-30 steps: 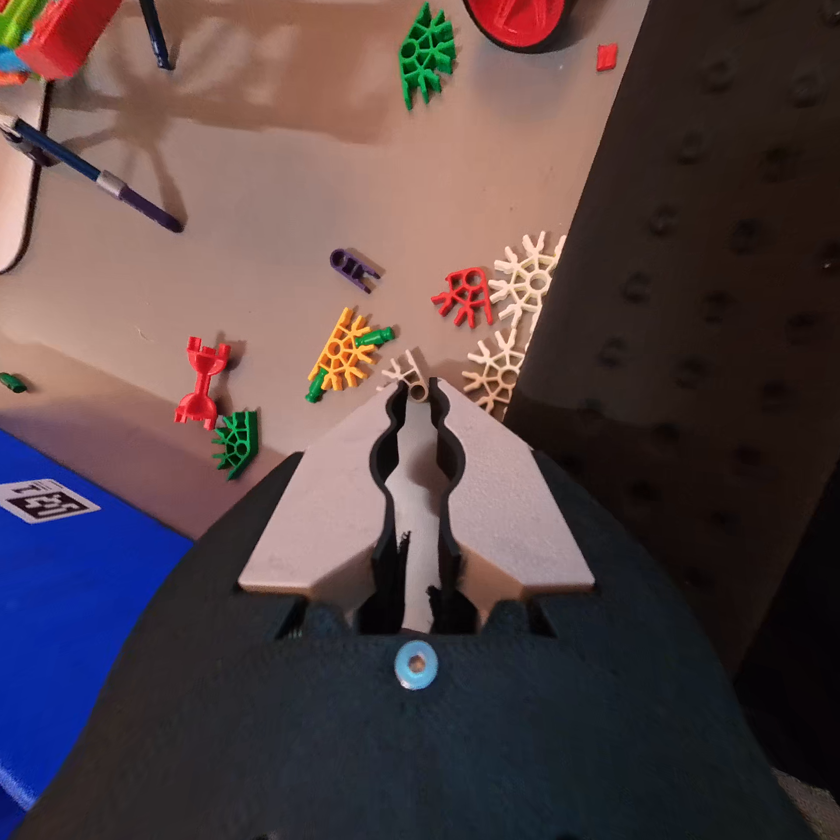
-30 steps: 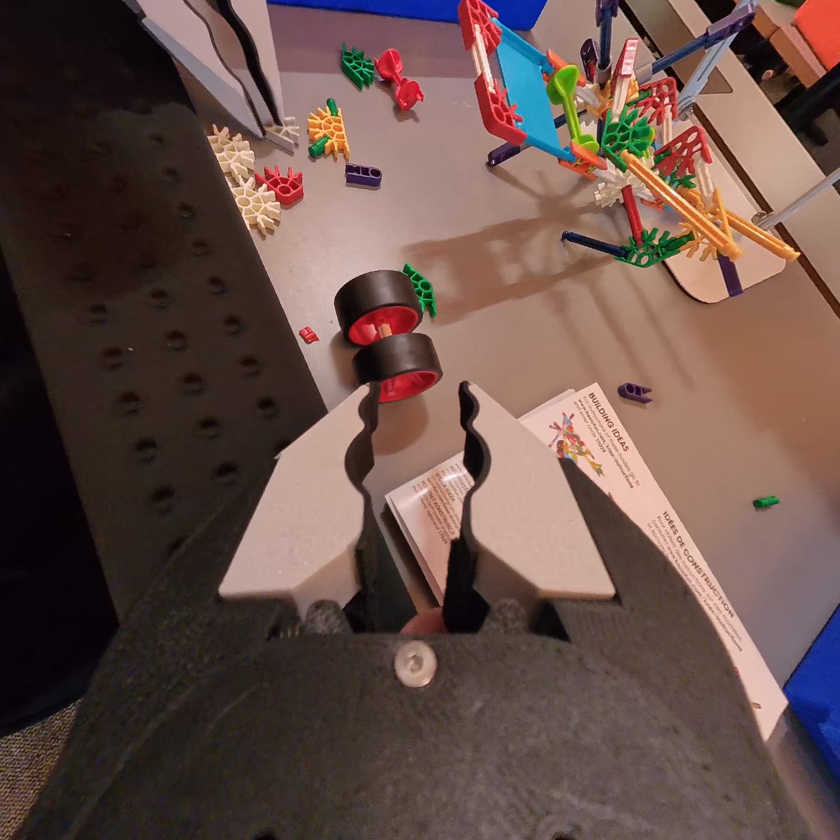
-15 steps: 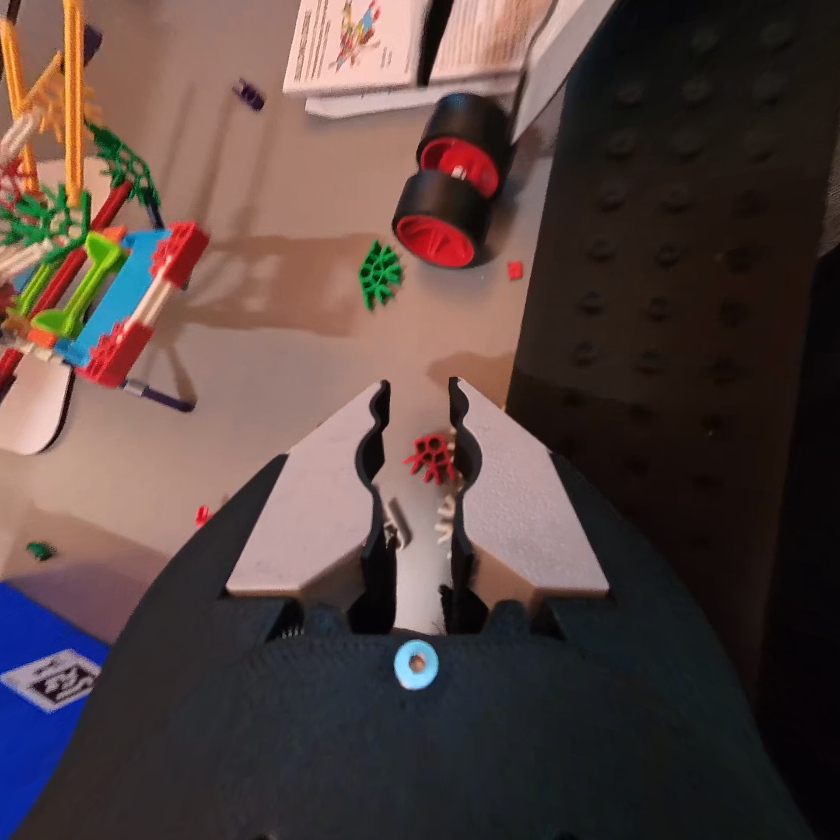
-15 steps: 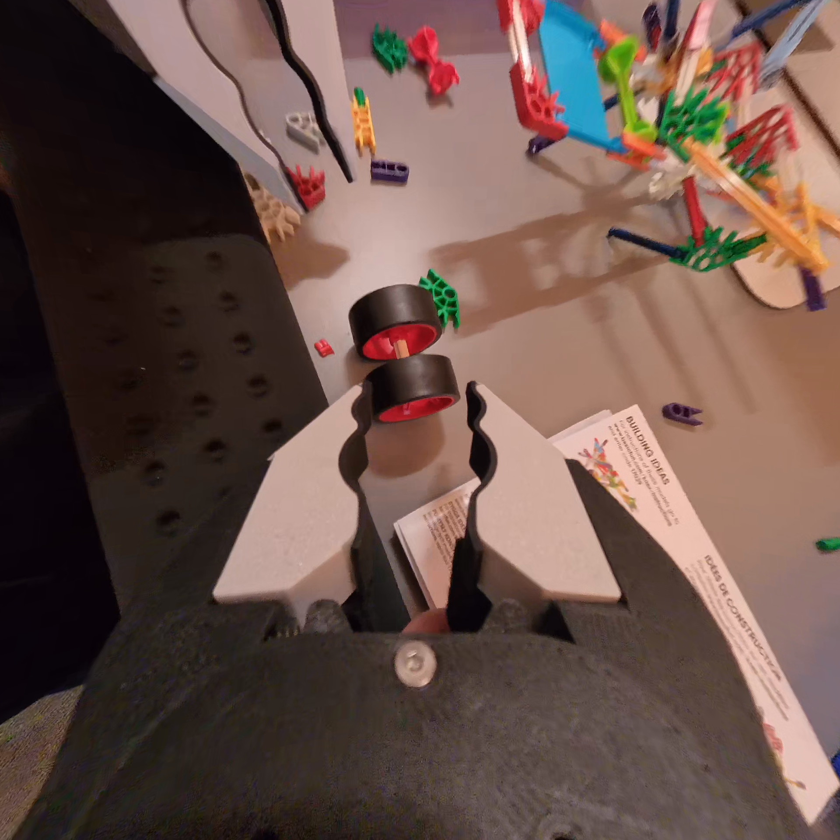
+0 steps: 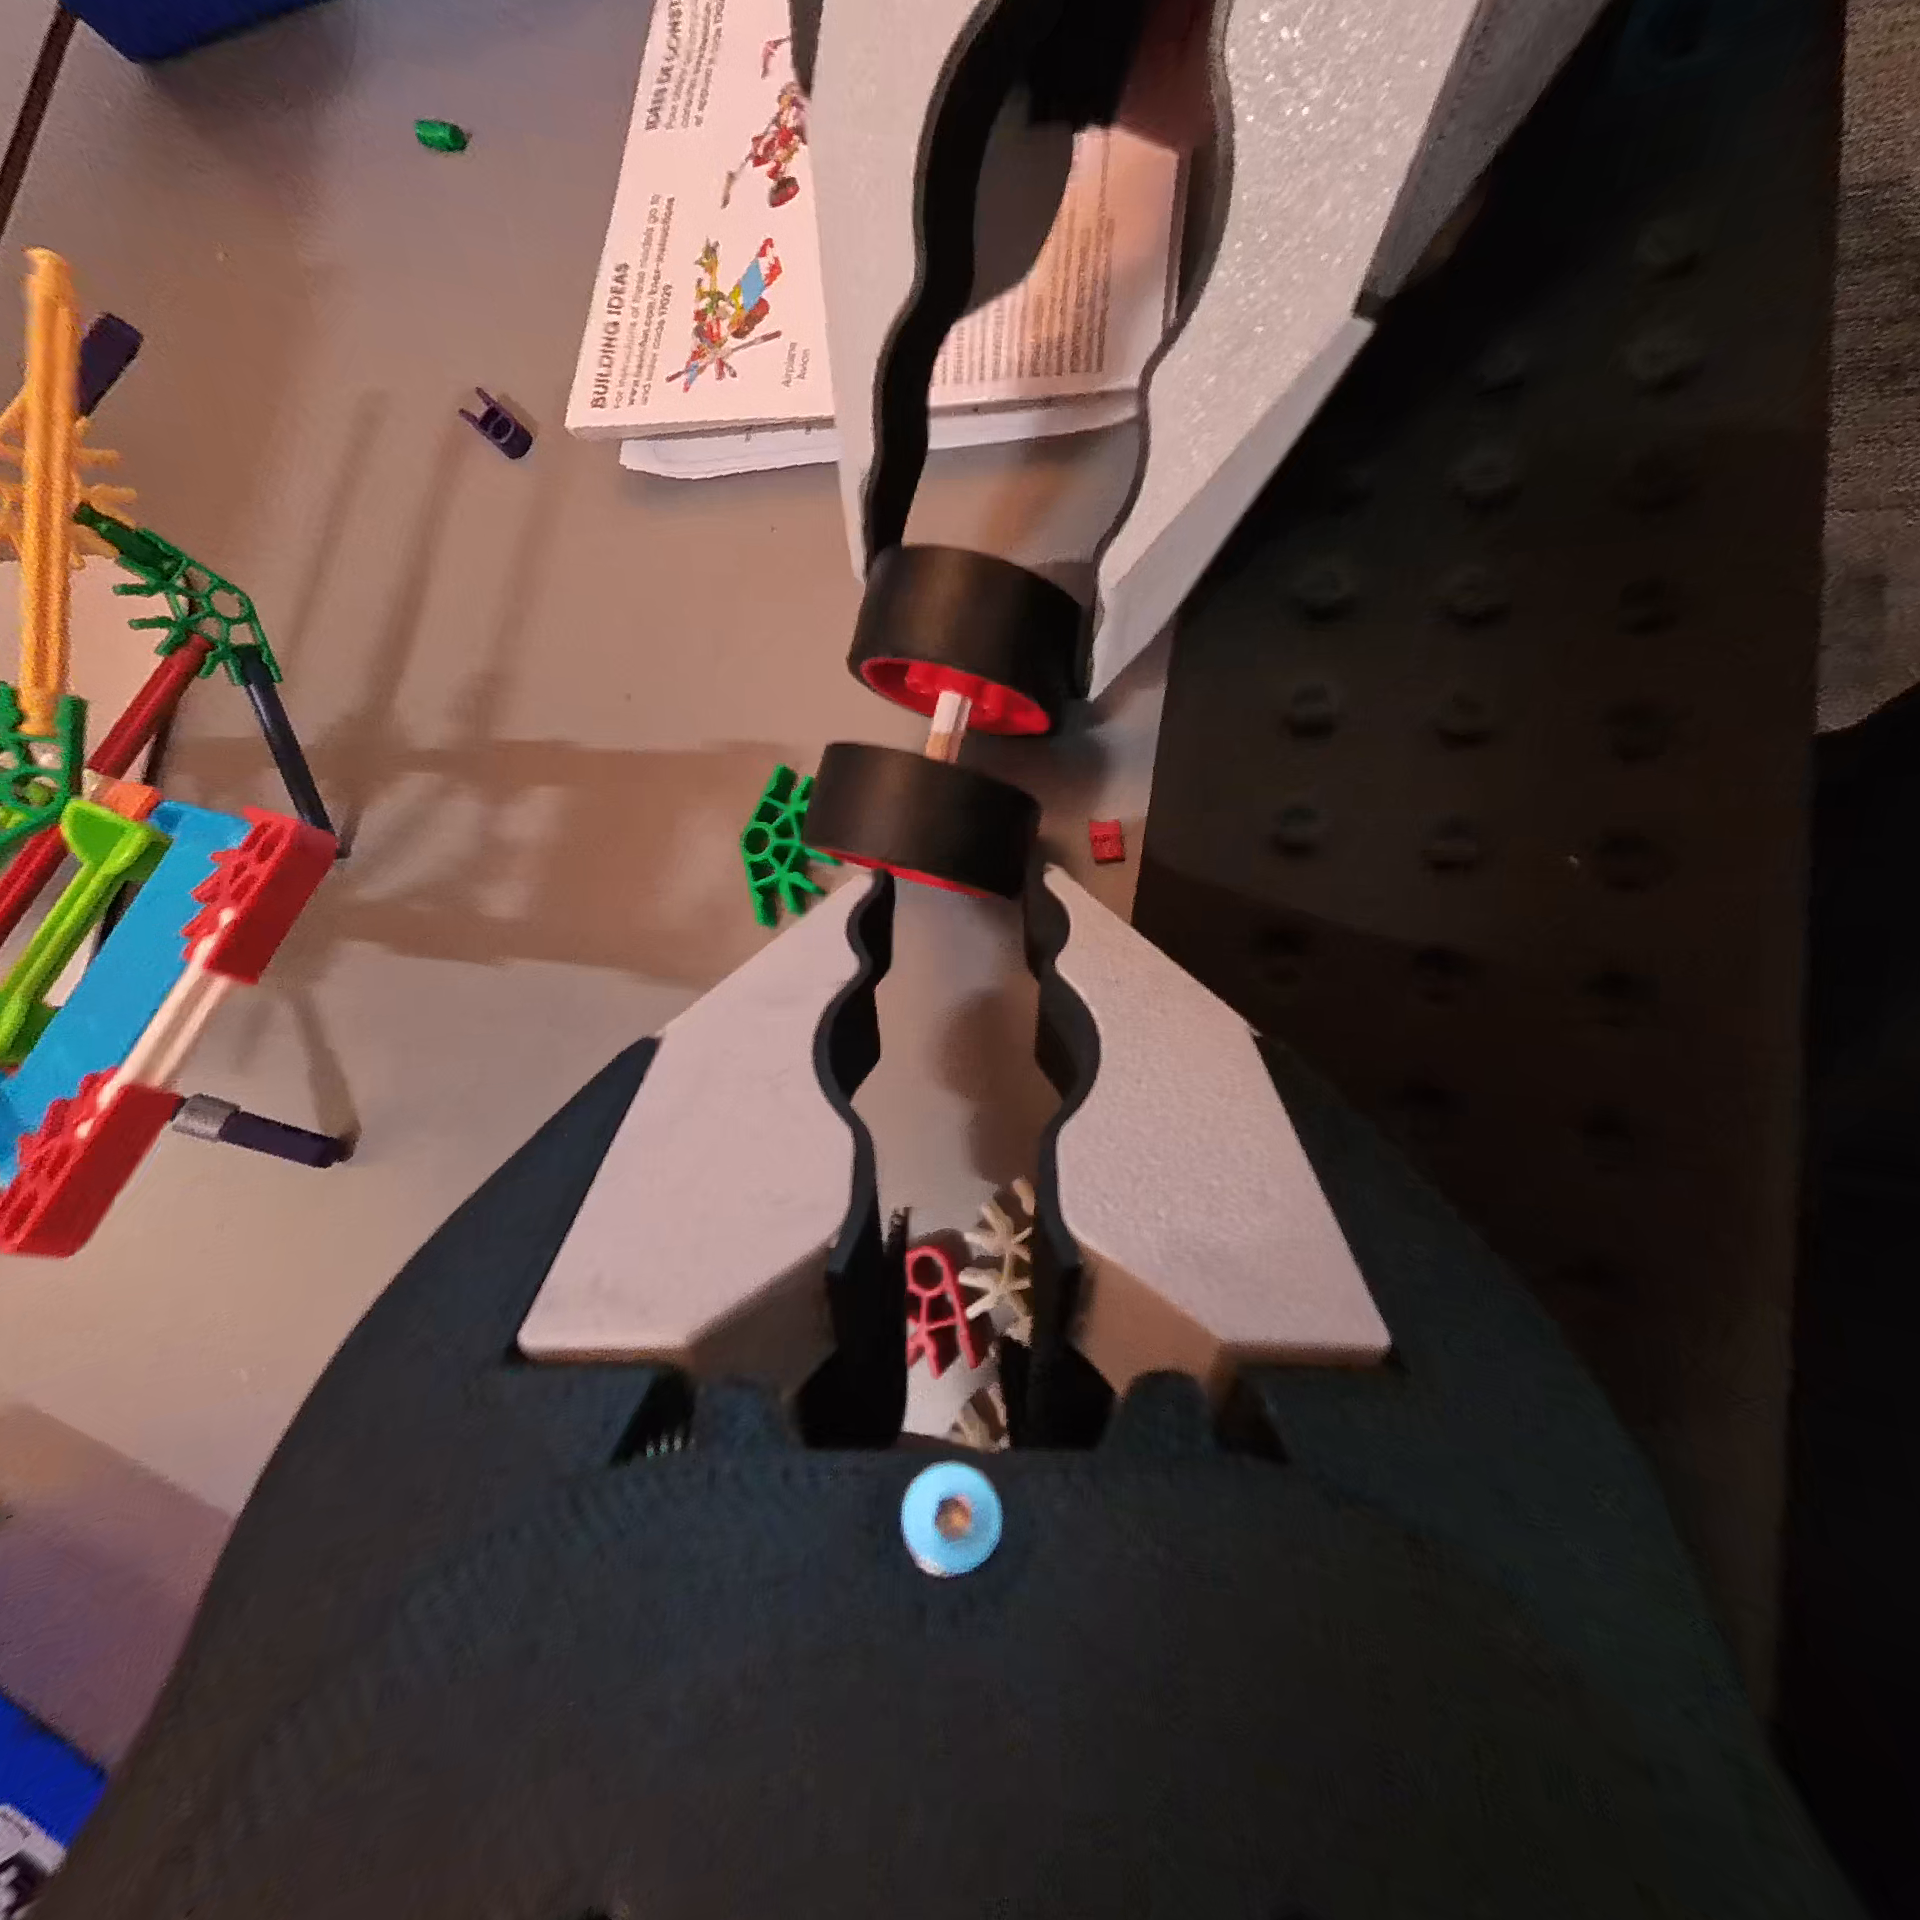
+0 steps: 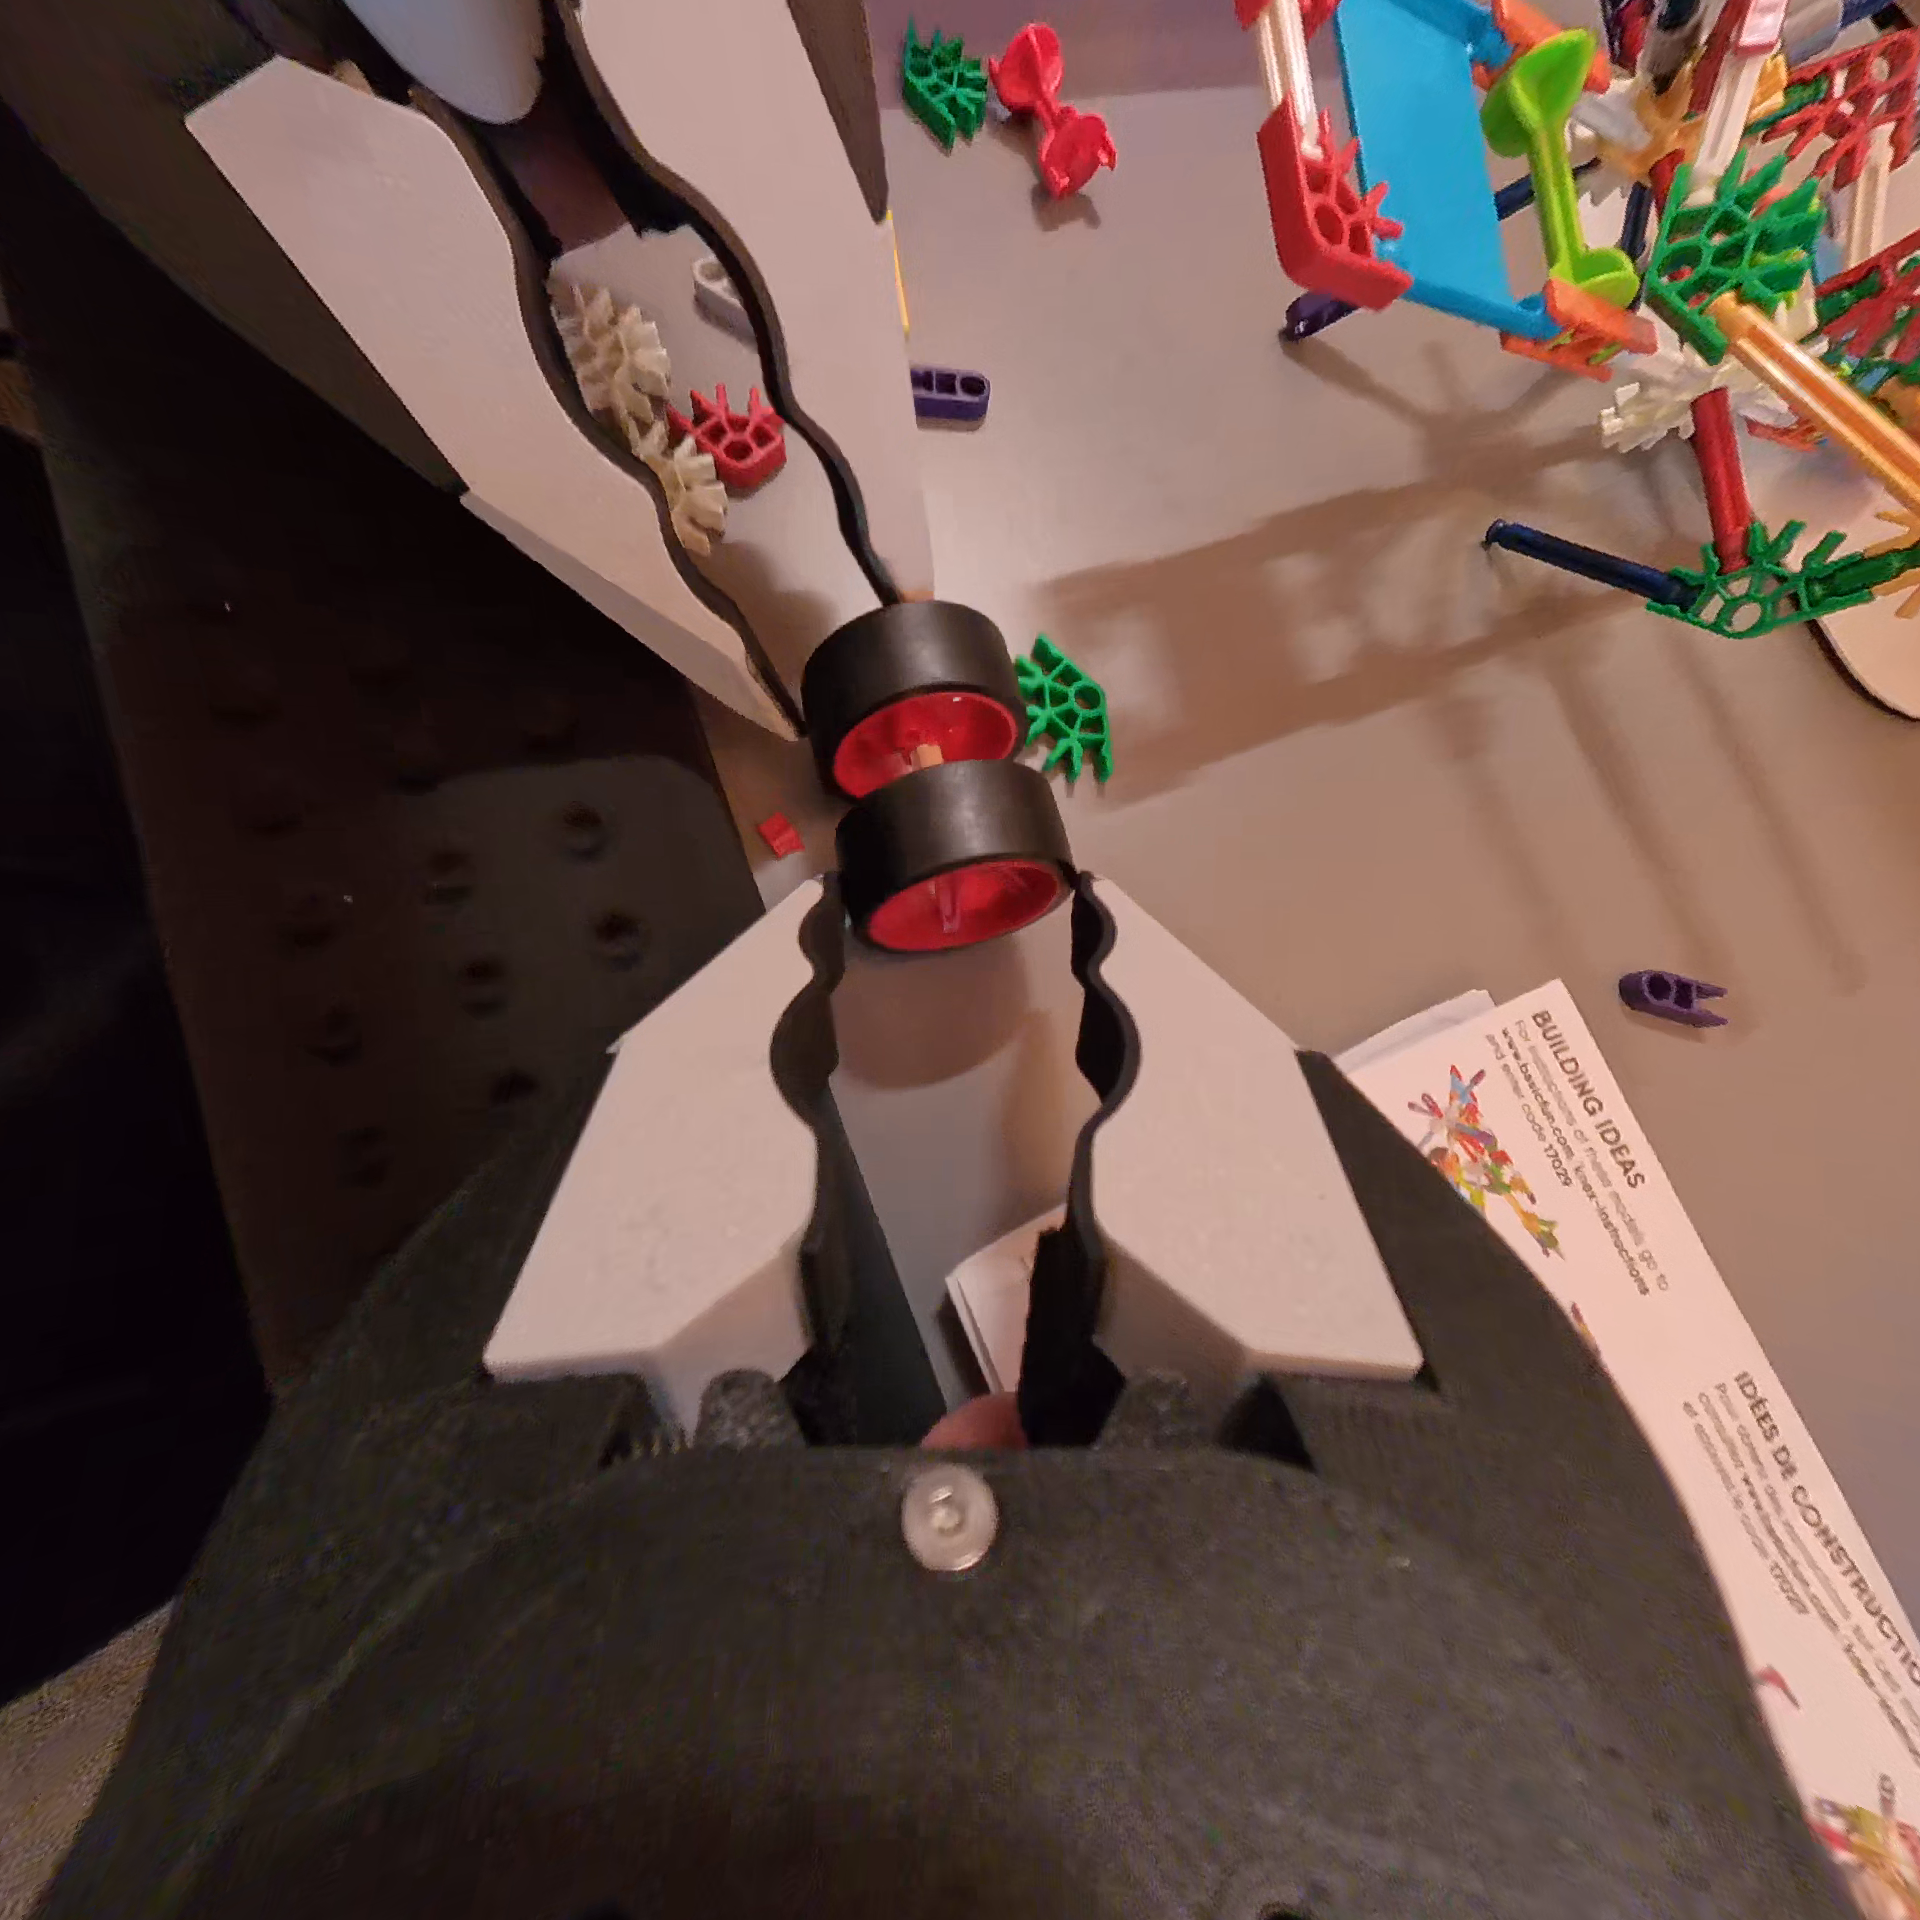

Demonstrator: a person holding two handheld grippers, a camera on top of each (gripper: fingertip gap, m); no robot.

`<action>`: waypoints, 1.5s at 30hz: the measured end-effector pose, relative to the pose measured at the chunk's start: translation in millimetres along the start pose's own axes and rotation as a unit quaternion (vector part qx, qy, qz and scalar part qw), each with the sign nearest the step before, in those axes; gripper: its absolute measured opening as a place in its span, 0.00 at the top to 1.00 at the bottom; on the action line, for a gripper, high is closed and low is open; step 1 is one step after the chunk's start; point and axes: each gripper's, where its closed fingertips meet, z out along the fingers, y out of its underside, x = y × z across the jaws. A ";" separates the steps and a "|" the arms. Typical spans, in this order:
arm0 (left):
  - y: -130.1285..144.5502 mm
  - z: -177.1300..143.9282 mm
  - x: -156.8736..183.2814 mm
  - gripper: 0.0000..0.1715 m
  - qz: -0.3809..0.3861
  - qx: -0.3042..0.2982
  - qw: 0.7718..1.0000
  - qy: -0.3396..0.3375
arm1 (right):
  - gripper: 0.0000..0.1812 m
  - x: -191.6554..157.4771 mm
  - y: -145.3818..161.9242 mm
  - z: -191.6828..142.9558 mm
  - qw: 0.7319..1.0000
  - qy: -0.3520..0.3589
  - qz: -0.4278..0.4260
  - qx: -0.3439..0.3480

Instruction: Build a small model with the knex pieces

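Wheel pair: we are looking at two black-tyred wheels with red hubs (image 5: 940, 727), joined by a short pale axle and lying on the grey table (image 5: 499, 644) just beside a black perforated panel (image 5: 1455, 727).
Long axis: the axle is running near to far between our two claws, so each one is facing a wheel end-on.
Left gripper (image 5: 956, 894): we are holding it spread, with the near wheel (image 5: 920, 821) sitting right at its fingertips; we cannot tell whether the tips are touching the tyre.
Right gripper (image 6: 951, 894): we are holding this one spread as well, its fingers flanking the other wheel (image 6: 951, 836), which is filling most of the gap at the tips.
Which is nearer: both are lying about equally close, one per wheel, facing each other along the axle.
Look of the thing: the tyres are showing smooth and matte, the hubs glossy red, the axle thin and cream-coloured.
Just beside: a green snowflake connector (image 6: 1065, 717) is lying against the wheels on the side away from the panel, and a tiny red piece (image 6: 774, 833) on the panel side.
Under the left gripper: a red connector (image 5: 940, 1309) and white connectors (image 5: 1003, 1262) are showing between its fingers.
Farther out: a folded instruction leaflet (image 5: 717, 270) is lying beneath the right gripper, a purple clip (image 6: 1673, 997) near it, and a colourful rod-and-connector model (image 6: 1558, 239) is standing well apart across the table.
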 end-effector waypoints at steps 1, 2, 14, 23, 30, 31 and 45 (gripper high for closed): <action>-0.3 -1.3 -1.6 0.86 -0.003 0.003 1.000 -0.003 | 0.77 -0.2 -2.0 1.0 1.000 0.004 0.003 0.001; -0.9 -2.9 -4.1 0.86 -0.007 0.007 1.000 -0.008 | 0.77 0.8 -4.1 2.0 1.000 0.014 0.004 0.002; 34.2 -25.8 -30.6 0.87 0.010 -0.031 0.998 -0.049 | 0.78 -11.2 -32.5 32.1 0.996 0.089 0.022 -0.018; 48.1 -22.8 -43.2 0.88 0.018 -0.045 0.997 -0.059 | 0.72 -24.6 -40.4 34.9 0.998 0.060 0.025 -0.019; 53.7 -17.3 -49.7 0.89 0.011 -0.052 0.996 -0.066 | 0.73 -35.8 -48.5 33.8 0.999 0.037 0.012 0.001; 53.9 -16.4 -50.7 0.91 0.009 -0.051 0.996 -0.068 | 0.74 -38.6 -50.0 34.0 1.000 0.029 0.009 0.006; 51.9 -15.0 -48.4 0.88 -0.005 -0.040 0.998 -0.051 | 0.75 -40.2 -46.0 27.7 1.000 0.014 0.000 0.024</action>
